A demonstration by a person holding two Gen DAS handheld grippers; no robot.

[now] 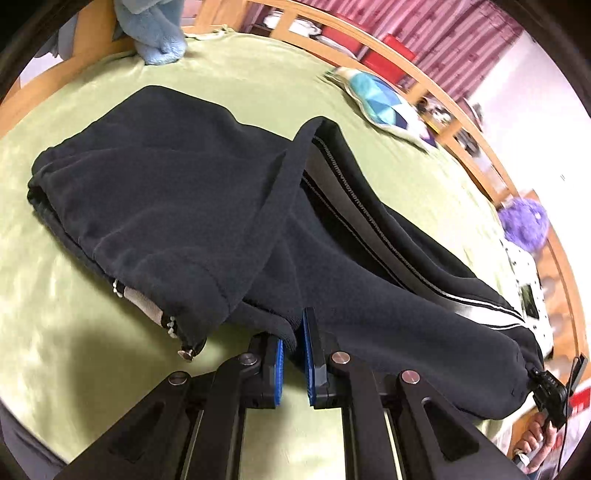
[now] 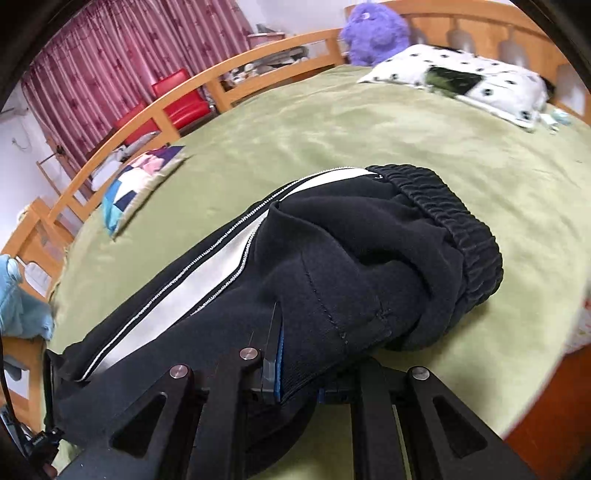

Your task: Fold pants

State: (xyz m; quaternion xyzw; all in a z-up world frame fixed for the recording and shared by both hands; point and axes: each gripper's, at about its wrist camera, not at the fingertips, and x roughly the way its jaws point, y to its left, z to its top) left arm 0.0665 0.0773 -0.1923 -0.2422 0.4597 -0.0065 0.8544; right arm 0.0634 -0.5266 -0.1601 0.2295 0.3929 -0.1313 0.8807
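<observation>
While pants (image 1: 177, 192) lie on the bed (image 1: 55, 280), left gripper (image 1: 293, 363) and right gripper (image 2: 295, 369) each pinch a fabric edge.

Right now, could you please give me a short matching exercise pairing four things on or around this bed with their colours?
Things:
1. pants
2. bedspread
3. plush toy
4. curtain

Colours:
A. purple
B. dark red, patterned
C. black with a white side stripe
D. pale green

Pairs: 1-C, 2-D, 3-A, 4-B
</observation>
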